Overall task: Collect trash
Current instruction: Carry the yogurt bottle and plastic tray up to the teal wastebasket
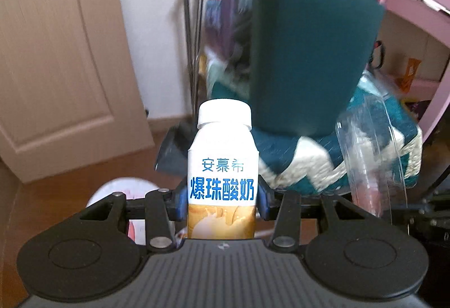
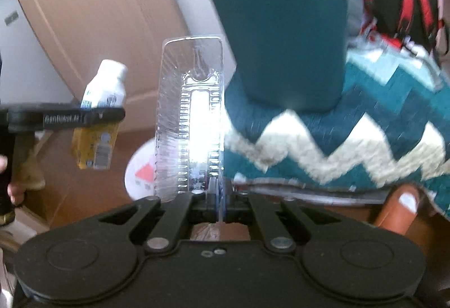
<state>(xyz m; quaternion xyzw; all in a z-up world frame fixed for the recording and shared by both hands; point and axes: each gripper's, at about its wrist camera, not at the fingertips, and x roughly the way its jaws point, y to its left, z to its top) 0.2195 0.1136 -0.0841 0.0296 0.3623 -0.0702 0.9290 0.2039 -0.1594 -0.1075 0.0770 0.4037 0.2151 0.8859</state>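
White-capped yogurt drink bottle (image 1: 222,176) sits upright between the blue pads (image 1: 180,199) of the left gripper (image 1: 222,199) — pinched at its label, held up in front of a dark teal chair back (image 1: 312,55). Right gripper (image 2: 218,195) is pressed together on the lower edge of a clear plastic blister pack (image 2: 191,117), which stands upright — teal-and-cream zigzag cushion (image 2: 351,145) just behind, white bin (image 2: 140,170) on the wooden floor (image 2: 76,190) below.

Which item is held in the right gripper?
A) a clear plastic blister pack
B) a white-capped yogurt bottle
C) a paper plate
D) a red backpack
A: in the right wrist view the right gripper is shut on the edge of the clear blister pack, while the bottle sits in the left gripper.
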